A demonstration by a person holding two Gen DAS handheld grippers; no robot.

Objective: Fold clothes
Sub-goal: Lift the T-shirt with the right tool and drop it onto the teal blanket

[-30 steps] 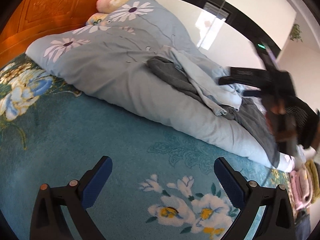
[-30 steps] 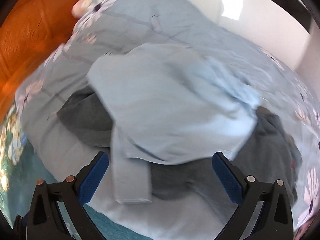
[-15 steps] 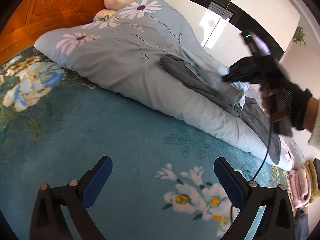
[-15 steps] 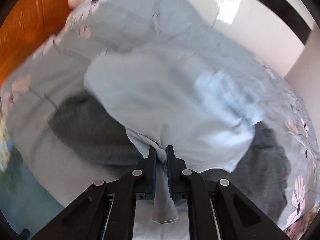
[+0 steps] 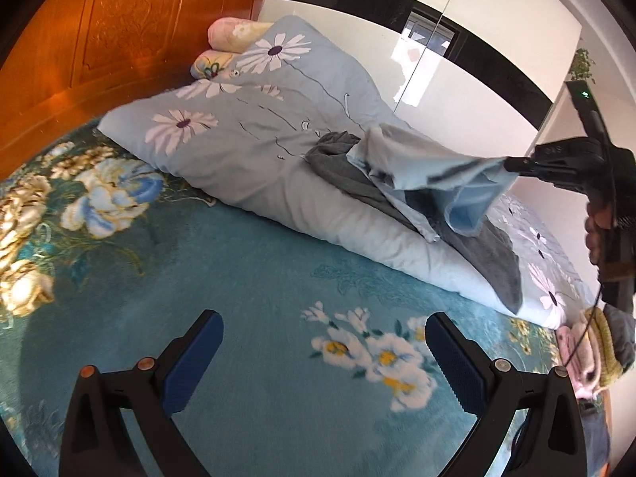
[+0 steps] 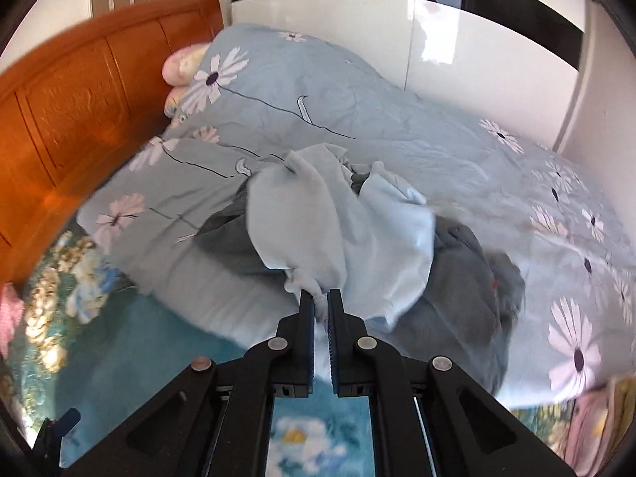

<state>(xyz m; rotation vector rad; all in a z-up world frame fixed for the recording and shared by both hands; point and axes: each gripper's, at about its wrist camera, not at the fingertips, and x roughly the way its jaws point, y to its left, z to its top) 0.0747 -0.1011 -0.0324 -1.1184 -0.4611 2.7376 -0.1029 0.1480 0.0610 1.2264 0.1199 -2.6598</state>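
Observation:
A light blue garment (image 6: 338, 222) is pinched by a bunched edge in my right gripper (image 6: 321, 302), which is shut on it and holds it lifted off the bed. In the left wrist view the same light blue garment (image 5: 429, 171) stretches from the pile to the right gripper (image 5: 512, 165) at the right. Under it lies a dark grey garment (image 6: 469, 298), also visible as the grey garment (image 5: 349, 175) on the quilt. My left gripper (image 5: 324, 348) hangs open over the teal bedspread with nothing between its fingers.
A rolled pale blue daisy quilt (image 5: 246, 127) lies across the bed on a teal flowered bedspread (image 5: 238, 278). An orange wooden headboard (image 5: 99, 39) and pillows (image 5: 230, 35) stand at the far left. Folded pink and yellow items (image 5: 596, 349) sit at the right edge.
My right gripper shut on the light blue garment's edge and pulled it up and away from the pile. The left gripper rose and backed off, still open.

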